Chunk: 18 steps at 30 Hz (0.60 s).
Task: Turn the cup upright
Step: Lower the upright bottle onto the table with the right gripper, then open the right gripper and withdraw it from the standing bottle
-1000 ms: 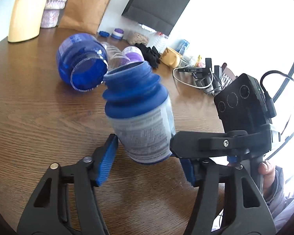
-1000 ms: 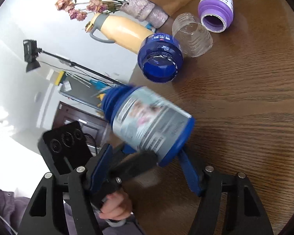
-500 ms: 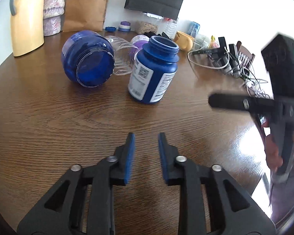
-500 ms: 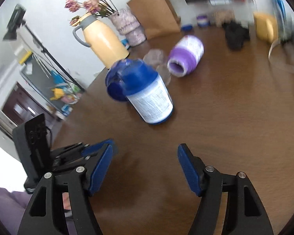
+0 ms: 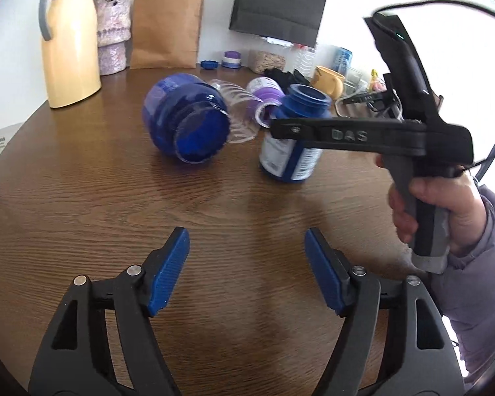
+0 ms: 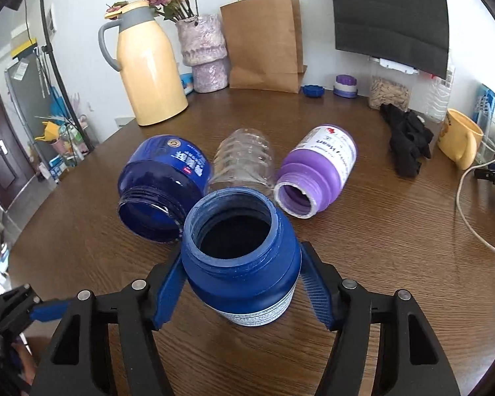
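A dark blue jar with a white label (image 6: 244, 264) stands upright on the wooden table, mouth up. My right gripper (image 6: 242, 283) has its blue pads on either side of the jar, close to its shoulder. In the left wrist view the same jar (image 5: 293, 145) stands behind the right gripper's black finger (image 5: 346, 135). My left gripper (image 5: 247, 260) is open and empty above bare table, nearer than the jar. A wide blue jar (image 6: 161, 184), a clear ribbed jar (image 6: 244, 161) and a purple jar (image 6: 316, 171) lie on their sides behind.
A yellow thermos (image 6: 148, 66), a flower vase (image 6: 204, 52) and a brown paper bag (image 6: 264, 39) stand at the back. A black cloth (image 6: 409, 138), a yellow mug (image 6: 458, 138) and a white cable (image 6: 468, 224) are at the right.
The labelled blue jar went from tilted in both grippers to standing on the table. My left gripper let go, drew back and opened wide. My right gripper came back around the jar.
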### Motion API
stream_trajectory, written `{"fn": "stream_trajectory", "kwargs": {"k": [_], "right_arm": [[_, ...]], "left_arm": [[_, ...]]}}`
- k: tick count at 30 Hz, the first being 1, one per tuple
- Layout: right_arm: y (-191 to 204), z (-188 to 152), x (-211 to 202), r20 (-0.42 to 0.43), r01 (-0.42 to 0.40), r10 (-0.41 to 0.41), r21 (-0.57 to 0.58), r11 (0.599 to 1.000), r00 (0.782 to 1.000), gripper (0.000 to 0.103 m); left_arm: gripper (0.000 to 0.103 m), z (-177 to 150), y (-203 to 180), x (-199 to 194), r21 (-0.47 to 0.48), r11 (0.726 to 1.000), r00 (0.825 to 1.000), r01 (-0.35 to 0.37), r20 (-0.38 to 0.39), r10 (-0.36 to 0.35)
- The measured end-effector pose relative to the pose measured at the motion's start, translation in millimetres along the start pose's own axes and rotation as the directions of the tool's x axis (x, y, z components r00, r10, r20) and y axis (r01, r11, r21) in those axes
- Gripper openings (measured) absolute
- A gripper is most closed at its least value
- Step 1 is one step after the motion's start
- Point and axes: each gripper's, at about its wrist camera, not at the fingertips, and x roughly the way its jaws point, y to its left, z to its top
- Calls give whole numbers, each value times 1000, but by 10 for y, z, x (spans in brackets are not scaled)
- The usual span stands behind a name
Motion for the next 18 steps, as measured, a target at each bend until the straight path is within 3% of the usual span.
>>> {"fn": "stream_trajectory", "kwargs": {"k": [5, 9, 14, 18], "right_arm": [[-413, 30, -34, 1, 82, -82, 97, 992, 997, 69], [-636, -22, -94, -5, 144, -145, 160, 977, 989, 70], [-752, -59, -147, -5, 170, -172, 185, 968, 985, 70], [-751, -58, -162, -5, 196, -199, 177, 964, 980, 70]], "left_arm": [[81, 200, 194, -12, -60, 996, 996, -65, 63, 68], [83, 452, 306, 53, -58, 987, 983, -148, 105, 154], [84, 658, 417, 120, -62, 981, 973, -184, 133, 190], [93, 690, 441, 133, -59, 978, 969, -198, 139, 204]]}}
